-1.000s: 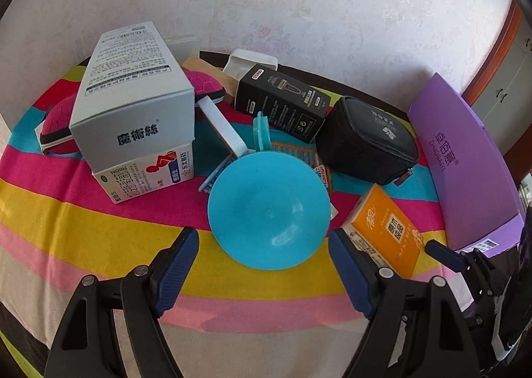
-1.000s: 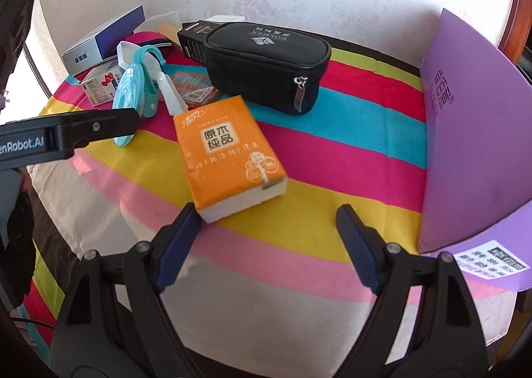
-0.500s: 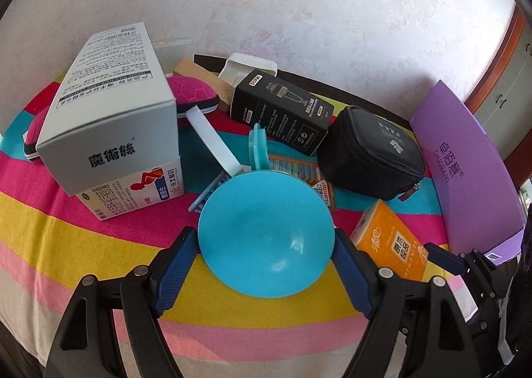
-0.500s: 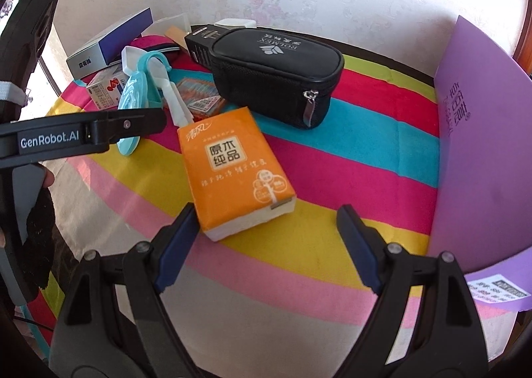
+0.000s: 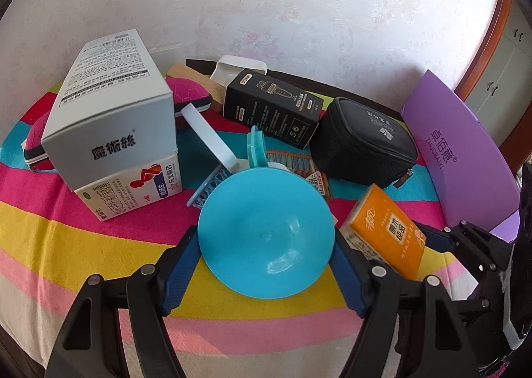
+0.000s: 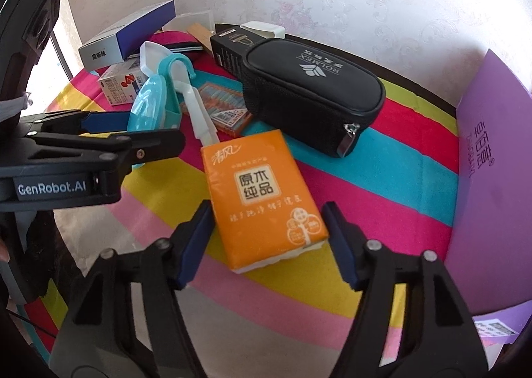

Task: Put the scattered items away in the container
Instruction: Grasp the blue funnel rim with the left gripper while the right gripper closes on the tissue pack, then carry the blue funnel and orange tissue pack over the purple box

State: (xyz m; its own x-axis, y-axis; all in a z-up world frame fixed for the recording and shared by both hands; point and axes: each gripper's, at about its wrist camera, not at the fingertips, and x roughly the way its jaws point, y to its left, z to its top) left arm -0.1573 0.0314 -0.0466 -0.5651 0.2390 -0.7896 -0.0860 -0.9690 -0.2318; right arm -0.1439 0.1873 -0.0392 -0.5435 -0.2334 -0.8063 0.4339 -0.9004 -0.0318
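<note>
Funnel (image 5: 266, 231) sits between the spread left claw (image 5: 266, 265) fingers.

left gripper (image 5: 266, 273): black frame, blue pads, silver screws
right gripper (image 6: 267, 245): same build
marking: white "GenRobot.AI" at left of right-wrist frame

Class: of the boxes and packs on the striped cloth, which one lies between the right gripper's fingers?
The orange tissue pack. It lies flat between the open right gripper fingers; the white box, black box and small carton sit farther back.
</note>
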